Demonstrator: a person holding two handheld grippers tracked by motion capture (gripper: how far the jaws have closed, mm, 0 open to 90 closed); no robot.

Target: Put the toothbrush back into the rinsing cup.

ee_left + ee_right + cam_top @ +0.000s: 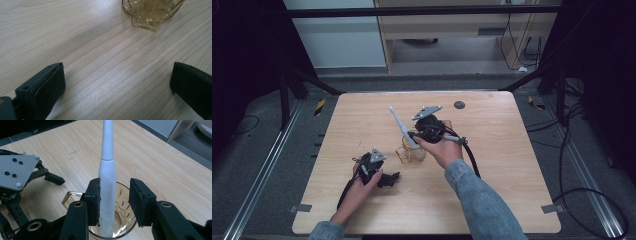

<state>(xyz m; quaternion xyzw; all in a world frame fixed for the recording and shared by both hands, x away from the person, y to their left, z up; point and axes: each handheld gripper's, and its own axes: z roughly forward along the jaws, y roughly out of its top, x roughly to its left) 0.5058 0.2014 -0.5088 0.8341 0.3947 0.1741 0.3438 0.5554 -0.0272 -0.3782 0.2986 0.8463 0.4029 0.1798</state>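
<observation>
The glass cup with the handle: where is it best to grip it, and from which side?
Probably the handle of the glass cup: it sticks out toward the left gripper, which rests open on the table. Come low from that side; the white toothbrush stands in the mouth, between the right gripper's jaws.

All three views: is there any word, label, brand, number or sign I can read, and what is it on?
None is readable.
White toothbrush: plain handle, no print visible.
Amber glass cup: only a cut pattern, no lettering.
Grey plate on the left hand-held gripper: screws only, no marking.
Yellow-and-black striped pieces on the floor: stripes, no text.
</observation>
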